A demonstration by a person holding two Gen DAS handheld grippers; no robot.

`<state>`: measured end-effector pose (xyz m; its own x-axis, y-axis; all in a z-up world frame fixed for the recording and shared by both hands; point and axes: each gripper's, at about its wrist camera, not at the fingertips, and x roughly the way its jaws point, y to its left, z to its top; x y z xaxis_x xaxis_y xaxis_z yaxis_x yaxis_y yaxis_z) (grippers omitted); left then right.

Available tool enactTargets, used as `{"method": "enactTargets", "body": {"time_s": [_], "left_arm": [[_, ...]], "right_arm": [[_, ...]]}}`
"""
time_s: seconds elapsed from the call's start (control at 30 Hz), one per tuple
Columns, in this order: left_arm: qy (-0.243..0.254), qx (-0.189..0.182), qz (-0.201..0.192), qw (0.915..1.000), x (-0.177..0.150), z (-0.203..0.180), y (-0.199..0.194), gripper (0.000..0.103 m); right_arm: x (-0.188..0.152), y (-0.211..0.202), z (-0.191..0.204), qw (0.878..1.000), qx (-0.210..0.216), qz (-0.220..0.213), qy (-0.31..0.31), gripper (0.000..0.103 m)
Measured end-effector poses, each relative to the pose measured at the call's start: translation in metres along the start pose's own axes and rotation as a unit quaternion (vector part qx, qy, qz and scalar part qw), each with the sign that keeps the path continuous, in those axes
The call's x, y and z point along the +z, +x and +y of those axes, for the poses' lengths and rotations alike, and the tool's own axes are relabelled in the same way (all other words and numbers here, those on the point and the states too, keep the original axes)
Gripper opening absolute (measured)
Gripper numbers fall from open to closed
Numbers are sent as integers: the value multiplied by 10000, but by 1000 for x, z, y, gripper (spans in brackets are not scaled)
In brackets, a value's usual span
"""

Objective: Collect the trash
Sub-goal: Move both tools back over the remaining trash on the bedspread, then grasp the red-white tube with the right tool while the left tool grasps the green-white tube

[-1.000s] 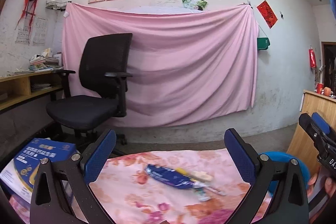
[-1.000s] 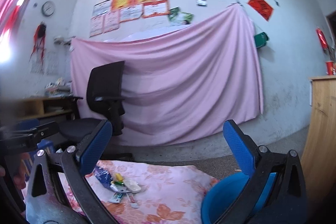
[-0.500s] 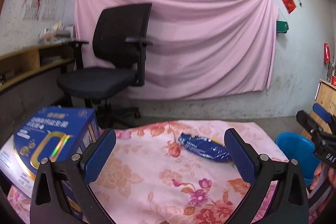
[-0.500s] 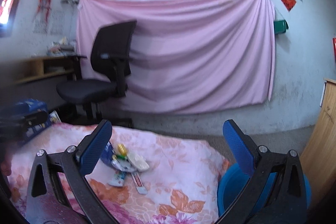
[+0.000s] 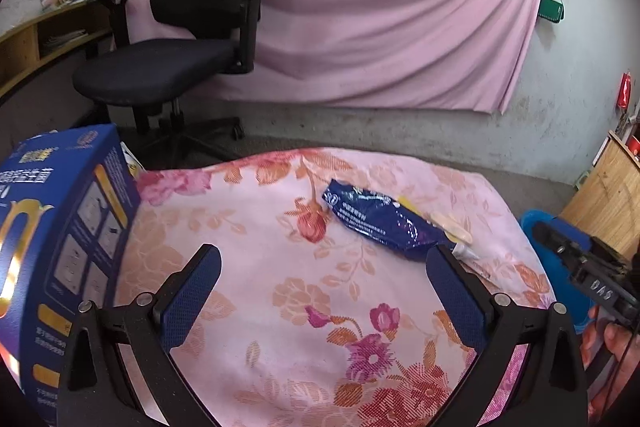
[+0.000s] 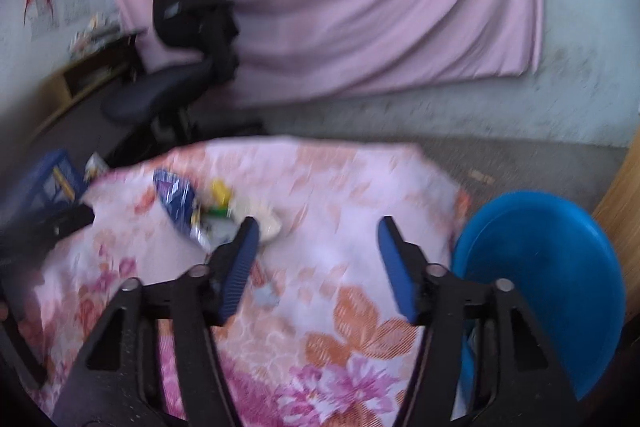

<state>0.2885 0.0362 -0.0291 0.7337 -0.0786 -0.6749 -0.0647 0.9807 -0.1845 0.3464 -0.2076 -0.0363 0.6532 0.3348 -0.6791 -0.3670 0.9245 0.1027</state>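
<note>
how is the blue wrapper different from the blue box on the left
The blue wrapper lies flat and crumpled on the floral cloth, among other small trash; the blue box stands upright and rigid at the cloth's left edge. The wrapper looks far smaller in the left wrist view, though the box is nearer the camera. The wrapper is glossy film; the box carries gold lettering. Both are dark blue with print.

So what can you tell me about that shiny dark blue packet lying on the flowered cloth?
The shiny dark blue plastic packet is a crinkled, flattish pouch with small white print and a round white mark near its far end. It lies slantwise on the pink flowered cloth, free of both grippers. A yellow item, a pale cream strip and a small white tube lie against its right side. The right wrist view shows the same cluster, blurred.
</note>
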Motion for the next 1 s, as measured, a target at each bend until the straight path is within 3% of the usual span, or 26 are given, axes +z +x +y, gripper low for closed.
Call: {"method": "enactTargets", "body": {"time_s": [0.2,0.4,0.43,0.5,1.0], "left_arm": [[48,107,462,9989,-3,-5,20,100],[126,-145,767,9969,-6,-13,33,90],[156,-219,835,9961,-7,-16,36,84],[184,-315,947,9948,-7,-21,39,77],[853,-933,1402,9820,-9,-85,65,57]], "right_arm": [[-4,25,15,9964,284,723,-343,61],[-7,48,19,9891,556,1316,-344,49],[-7,48,19,9892,543,1323,-338,42],[-8,47,18,9891,586,1313,-313,39],[-20,17,-25,9934,364,1087,104,37]]}}
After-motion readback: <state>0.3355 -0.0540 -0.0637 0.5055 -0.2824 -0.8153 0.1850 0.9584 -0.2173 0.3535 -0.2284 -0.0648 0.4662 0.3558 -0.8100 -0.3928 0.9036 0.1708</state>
